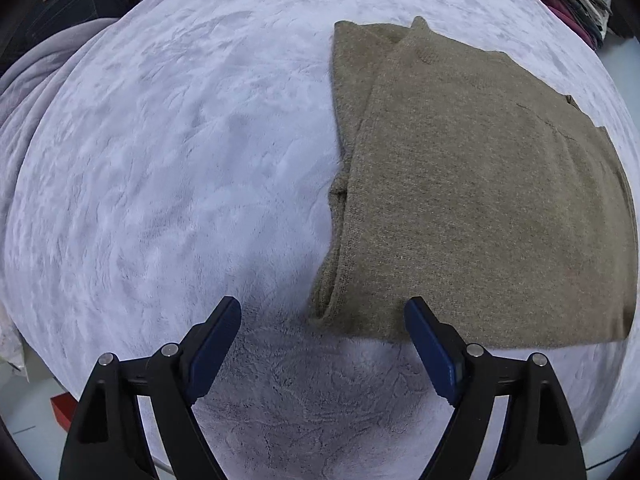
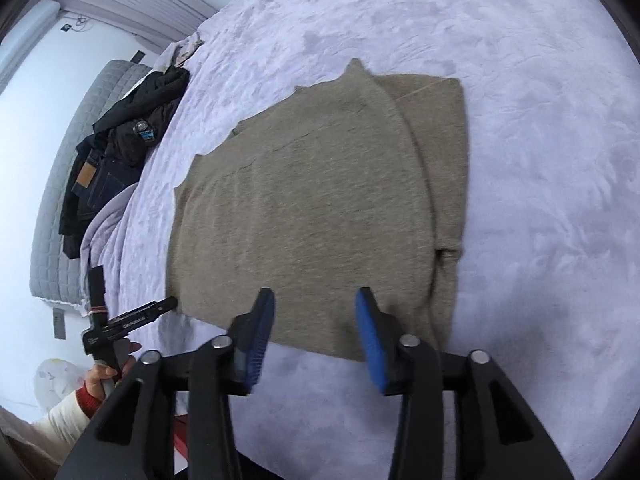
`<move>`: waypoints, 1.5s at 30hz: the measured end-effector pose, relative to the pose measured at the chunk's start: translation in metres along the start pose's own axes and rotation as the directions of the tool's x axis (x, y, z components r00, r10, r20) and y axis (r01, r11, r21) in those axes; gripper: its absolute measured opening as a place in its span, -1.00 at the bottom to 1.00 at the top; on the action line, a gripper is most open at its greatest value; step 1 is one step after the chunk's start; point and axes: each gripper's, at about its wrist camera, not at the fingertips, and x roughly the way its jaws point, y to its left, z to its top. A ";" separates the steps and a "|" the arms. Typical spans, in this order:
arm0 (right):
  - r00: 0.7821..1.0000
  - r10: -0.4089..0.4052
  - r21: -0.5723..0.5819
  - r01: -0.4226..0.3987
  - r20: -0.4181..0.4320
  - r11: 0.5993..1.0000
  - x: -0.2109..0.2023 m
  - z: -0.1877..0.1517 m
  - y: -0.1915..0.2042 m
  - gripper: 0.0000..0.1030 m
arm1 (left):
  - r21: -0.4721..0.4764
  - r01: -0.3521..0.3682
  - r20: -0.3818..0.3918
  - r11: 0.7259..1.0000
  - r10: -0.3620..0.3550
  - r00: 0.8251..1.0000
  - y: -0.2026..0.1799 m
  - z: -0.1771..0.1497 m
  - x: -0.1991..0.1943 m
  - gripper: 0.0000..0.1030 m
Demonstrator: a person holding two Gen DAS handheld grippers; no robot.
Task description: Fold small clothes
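Observation:
A brown knit sweater (image 1: 480, 200) lies folded flat on a pale lilac plush blanket (image 1: 160, 160), one side panel turned over its middle. My left gripper (image 1: 322, 306) hangs open over the sweater's near left corner; its blue pads are wide apart and hold nothing. In the right wrist view the same sweater (image 2: 312, 200) fills the centre. My right gripper (image 2: 315, 294) is open above its near hem, with nothing pinched between the pads. The left gripper (image 2: 170, 303) shows side-on at the sweater's left edge, held by a hand (image 2: 100, 376).
Dark jeans and a black jacket (image 2: 120, 152) are piled at the blanket's left side, by a grey quilted headboard (image 2: 60, 200). A stack of folded clothes (image 1: 572, 0) sits at the far right corner. A red box (image 1: 62, 408) lies on the floor below the bed edge.

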 end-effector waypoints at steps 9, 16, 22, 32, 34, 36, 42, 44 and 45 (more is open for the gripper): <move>0.986 0.094 -0.128 -0.111 -0.136 0.986 0.045 -0.022 0.052 0.02 | -0.099 -0.048 0.003 0.994 0.049 0.999 0.038 -0.008 0.015 0.65; 0.975 0.116 -0.135 -0.143 -0.188 0.980 0.061 -0.030 0.060 0.02 | -0.102 -0.086 0.013 0.991 0.088 0.996 0.051 -0.027 -0.003 0.65; 0.967 0.145 -0.140 -0.177 -0.211 0.974 0.069 -0.033 0.068 0.01 | -0.141 -0.091 -0.005 0.986 0.091 0.996 0.079 -0.028 -0.010 0.65; 0.962 0.151 -0.138 -0.185 -0.226 0.973 0.082 -0.035 0.072 0.04 | -0.119 -0.067 0.010 0.991 0.069 0.998 0.052 -0.038 -0.016 0.65; 0.963 0.148 -0.129 -0.180 -0.224 0.975 0.083 -0.036 0.071 0.04 | -0.112 -0.054 0.000 0.992 0.055 0.999 0.038 -0.035 -0.015 0.65; 0.966 0.138 -0.128 -0.168 -0.220 0.977 0.083 -0.038 0.072 0.09 | -0.099 -0.053 -0.001 0.994 0.053 0.999 0.036 -0.033 -0.012 0.65; 0.980 0.085 -0.141 -0.112 -0.181 0.984 0.084 -0.046 0.080 0.54 | -0.034 -0.062 0.006 0.998 0.062 0.998 0.021 -0.037 -0.009 1.00; 0.986 0.059 -0.148 -0.083 -0.157 0.986 0.083 -0.049 0.084 0.58 | -0.026 -0.029 0.003 0.999 0.029 1.000 0.021 -0.040 -0.007 1.00; 0.987 0.048 -0.143 -0.070 -0.152 0.987 0.084 -0.051 0.087 0.58 | -0.029 -0.006 -0.003 1.000 0.006 1.000 0.021 -0.041 -0.005 1.00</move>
